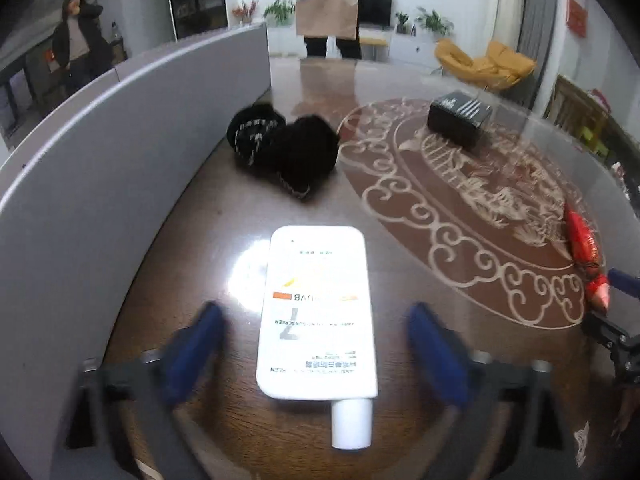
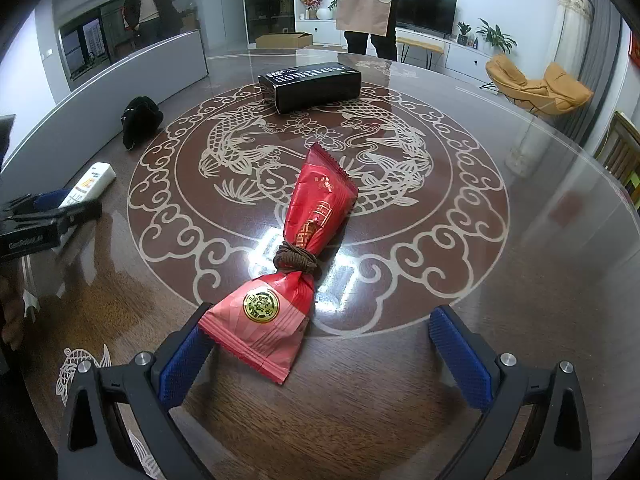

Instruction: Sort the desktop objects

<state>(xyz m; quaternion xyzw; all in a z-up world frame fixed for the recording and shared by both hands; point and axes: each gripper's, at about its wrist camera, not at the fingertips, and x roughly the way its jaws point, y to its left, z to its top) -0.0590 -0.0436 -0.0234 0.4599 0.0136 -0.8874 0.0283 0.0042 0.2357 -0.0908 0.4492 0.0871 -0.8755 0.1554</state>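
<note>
Showing a dark, glossy round table [image 2: 400, 420] with a pale carved fish-and-cloud medallion, seen from both wrist cameras. Left gripper [image 1: 316, 344]: jaws spread wide, blue pads clear on either side of a white sunscreen bottle [image 1: 316, 312] that lies flat on the table, cap toward the camera; nothing is gripped. Beyond the bottle, near a grey curved partition [image 1: 120, 160], sits a crumpled black cloth [image 1: 288, 148]. A black rectangular box [image 1: 460, 120] rests farther off on the medallion.

Right gripper [image 2: 320, 344]: jaws likewise wide apart. A red foil packet [image 2: 296, 264], cinched at its middle with brown cord, lies flat between the fingers; its near corner sits against, or just beside, the left blue pad, while the right pad stands well apart from it. The packet is not clamped. In this view the box lies at the far side of the medallion, the cloth and bottle at left, the bottle partly hidden behind the left gripper.

Background: two persons stand beyond the table.
</note>
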